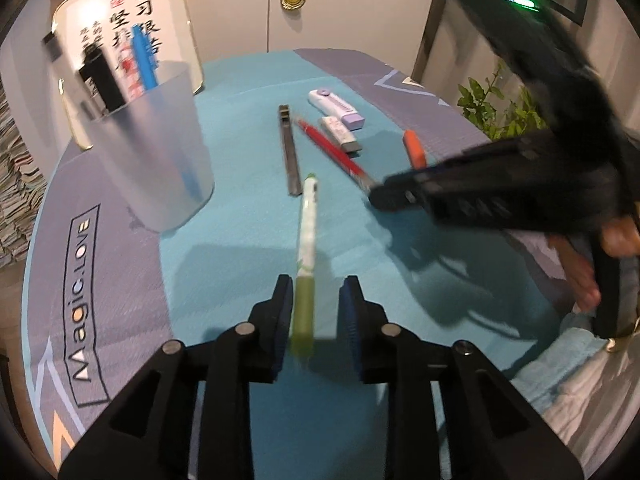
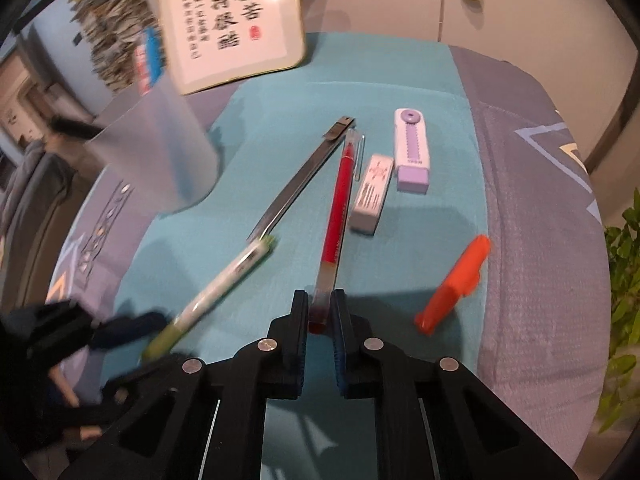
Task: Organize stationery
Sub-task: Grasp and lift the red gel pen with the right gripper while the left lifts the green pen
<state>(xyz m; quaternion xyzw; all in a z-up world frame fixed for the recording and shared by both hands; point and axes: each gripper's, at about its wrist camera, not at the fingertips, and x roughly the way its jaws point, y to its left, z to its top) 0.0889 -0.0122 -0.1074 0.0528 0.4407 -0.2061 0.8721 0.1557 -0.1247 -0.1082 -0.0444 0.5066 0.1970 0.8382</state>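
Note:
A green and white pen lies on the teal mat, its green grip end between the pads of my left gripper. The pen rests against the left pad, with a gap to the right one, so the jaws stand open. My right gripper is shut on the clear tip end of a red pen, which points away across the mat. In the left wrist view the right gripper comes in from the right. A frosted cup at the left holds a blue pen and dark items.
Beyond the pens lie a metal strip, a white eraser, a purple and white sliding eraser and an orange cap. A framed calligraphy plaque stands behind the cup. A plant is off the right edge.

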